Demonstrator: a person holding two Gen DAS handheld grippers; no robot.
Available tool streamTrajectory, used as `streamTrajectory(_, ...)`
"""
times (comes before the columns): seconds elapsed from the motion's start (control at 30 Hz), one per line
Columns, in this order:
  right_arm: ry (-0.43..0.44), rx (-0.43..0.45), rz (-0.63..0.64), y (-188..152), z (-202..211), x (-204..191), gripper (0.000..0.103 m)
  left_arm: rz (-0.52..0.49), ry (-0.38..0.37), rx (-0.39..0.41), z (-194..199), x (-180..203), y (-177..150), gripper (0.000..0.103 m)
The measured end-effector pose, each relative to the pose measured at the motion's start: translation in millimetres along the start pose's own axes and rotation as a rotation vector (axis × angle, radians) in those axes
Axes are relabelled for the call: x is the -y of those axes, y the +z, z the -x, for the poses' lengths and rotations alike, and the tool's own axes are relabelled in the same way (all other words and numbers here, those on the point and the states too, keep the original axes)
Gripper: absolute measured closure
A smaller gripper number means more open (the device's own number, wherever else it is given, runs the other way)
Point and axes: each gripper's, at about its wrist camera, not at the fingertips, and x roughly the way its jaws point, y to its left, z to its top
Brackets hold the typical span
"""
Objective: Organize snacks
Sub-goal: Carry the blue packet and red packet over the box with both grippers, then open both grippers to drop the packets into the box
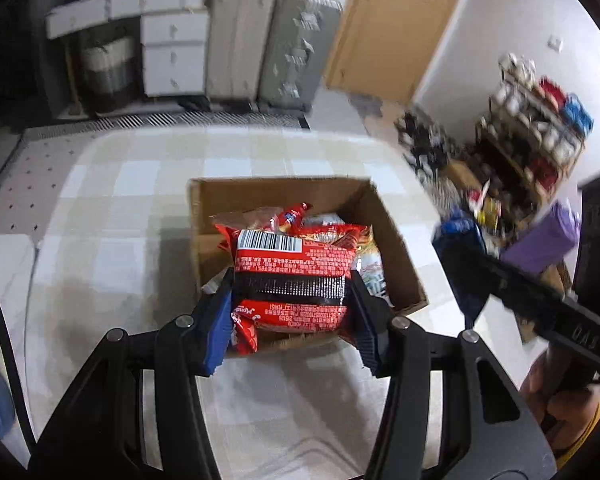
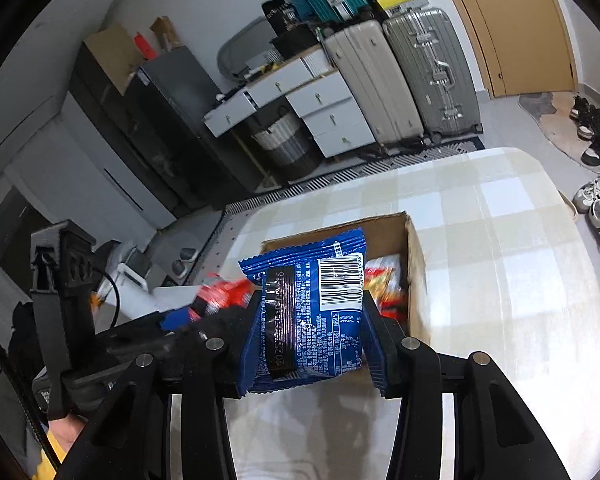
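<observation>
Table (image 1: pixel 100 208) w/ pale checked cloth fills the mid of both views, its bare cloth running out to 9 o'clock in the left wrist view and 3 o'clock in the right. Cardboard box (image 1: pixel 396 240) sits on it, open top, just past centre toward 12 o'clock in the left wrist view; same box (image 2: pixel 414 264) sits at approx 1 o'clock of centre in the right wrist view. Inside the box: loose snack packs (image 1: pixel 292 220), red/orange wrappers mostly, piled, exact count can't tell. Left gripper (image 1: pixel 292 312) low centre, fingers set narrow and clamped on a red snack pack (image 1: pixel 292 276), blue pads pressing both its sides; pack is held barcode end up, above the box's near edge. Right gripper (image 2: pixel 312 320) low centre in its own view, fingers likewise narrow and pinching a blue snack pack (image 2: pixel 312 300), barcode label facing cam, pack in front of the box's near-left corner, off the cloth. Left gripper w/ red pack also shows blurred at 9 o'clock in the right wrist view; the right gripper's black body crosses at 3-4 o'clock in the left wrist view.
</observation>
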Motion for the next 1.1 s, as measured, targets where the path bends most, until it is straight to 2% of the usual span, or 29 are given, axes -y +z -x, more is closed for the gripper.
streamTrajectory(0.2, 0.024, -0.036, -0.017, 29.7, -39.9, 16.8, 0.058, -0.046, 0.011, -0.023, -39.6, 2.4, 19.2, 0.054)
streamTrajectory(0.37, 0.043, -0.089, -0.065, 37.4, -72.2, 29.0, 0.058, -0.069, 0.023, -0.036, -67.5, 6.6, 21.5, 0.054)
streamTrajectory(0.7, -0.033, -0.153, 0.002, 35.9, -108.4, 32.0, 0.058, -0.101, 0.057, -0.076, -102.4, 2.0, 13.1, 0.054)
streamTrajectory(0.83, -0.067, -0.163, 0.040, 31.5, -112.8, 30.4, 0.058, -0.156, 0.128, -0.091, -115.0, 5.0, 5.2, 0.059)
streamTrajectory(0.97, -0.127, -0.185, 0.094, 28.2, -118.2, 23.3, 0.058, -0.154, 0.125, -0.092, -117.1, 5.3, 3.8, 0.059)
streamTrajectory(1.1, -0.139, -0.187, 0.094, 28.5, -119.9, 24.0, 0.058, -0.173, 0.110, -0.096, -119.0, 6.1, 0.6, 0.059)
